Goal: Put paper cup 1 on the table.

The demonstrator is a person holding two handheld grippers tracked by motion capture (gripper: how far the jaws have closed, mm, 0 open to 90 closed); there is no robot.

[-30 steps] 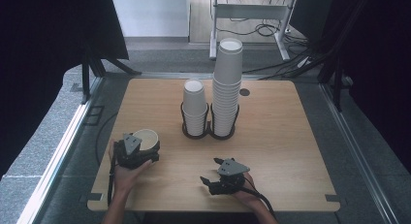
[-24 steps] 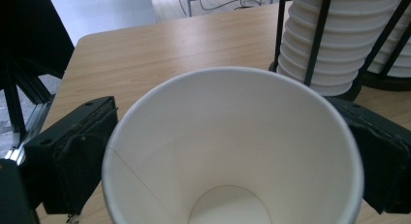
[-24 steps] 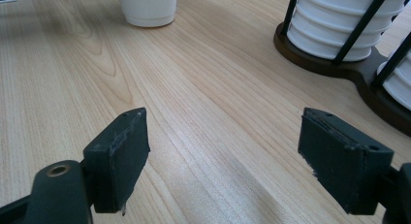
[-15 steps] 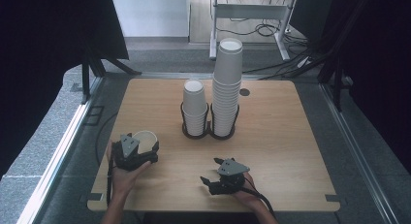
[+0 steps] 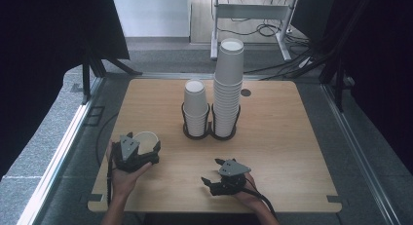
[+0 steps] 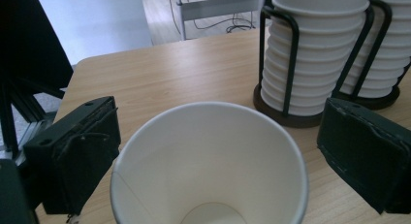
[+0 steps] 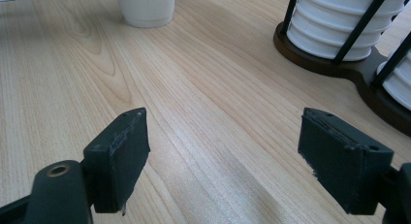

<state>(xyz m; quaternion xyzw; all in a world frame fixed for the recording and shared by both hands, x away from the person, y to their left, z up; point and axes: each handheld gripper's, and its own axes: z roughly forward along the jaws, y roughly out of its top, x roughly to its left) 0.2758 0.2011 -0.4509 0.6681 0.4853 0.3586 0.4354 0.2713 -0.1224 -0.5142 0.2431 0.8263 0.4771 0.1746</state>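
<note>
Jaws of the left gripper (image 6: 213,151) stood apart around a cup (image 6: 208,161) near the counter's (image 5: 292,137) left edge, clear of its wall, seemingly to free it. Right gripper (image 7: 237,170) jaws gaped empty, waiting.

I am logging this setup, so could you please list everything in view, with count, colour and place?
Single paper cup: one, white, upright at the table's near left, between the left gripper's jaws with gaps on both sides.
Short cup stack: one, white, left ring of the holder.
Tall cup stack: one, white, right ring of the holder.
Cup holder: one, black wire, table centre.
Table: one, light wood.
Metal frame: one, grey, on the floor beyond the table.
Left gripper: one, black, open around the cup.
Right gripper: one, black, open over bare wood, near right.
</note>
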